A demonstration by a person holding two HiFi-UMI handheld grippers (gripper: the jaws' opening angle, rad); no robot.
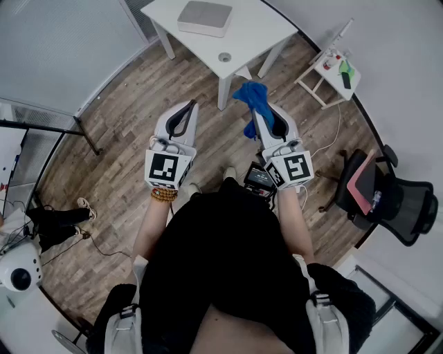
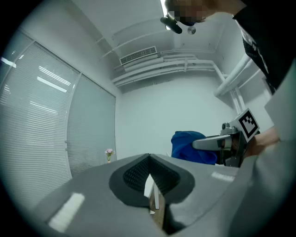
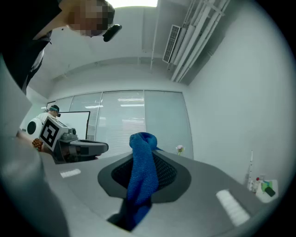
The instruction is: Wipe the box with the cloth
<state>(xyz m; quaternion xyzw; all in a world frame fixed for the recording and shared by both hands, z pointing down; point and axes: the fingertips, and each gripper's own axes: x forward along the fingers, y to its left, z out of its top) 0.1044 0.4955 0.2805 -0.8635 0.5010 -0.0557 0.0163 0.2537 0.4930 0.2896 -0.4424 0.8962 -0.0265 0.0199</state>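
Clamping the bunched blue cloth (image 1: 252,97), the right gripper (image 1: 261,115) sits beside the closed left gripper (image 1: 192,105).

No word, number or brand can be read. The only signs are black-and-white square patterns: a left marker (image 1: 165,168) on the left gripper (image 1: 189,105) and a right marker (image 1: 296,167) on the right gripper (image 1: 259,112), both well short of the table (image 1: 256,34).

Near and left: wood floor (image 1: 124,117) lies open up to the white table (image 1: 252,31).
Tabletop: box (image 1: 205,17) at the far side, small round thing (image 1: 224,57) at the near edge.
Right: side table (image 1: 322,69) and office chair (image 1: 408,200) crowd the way.
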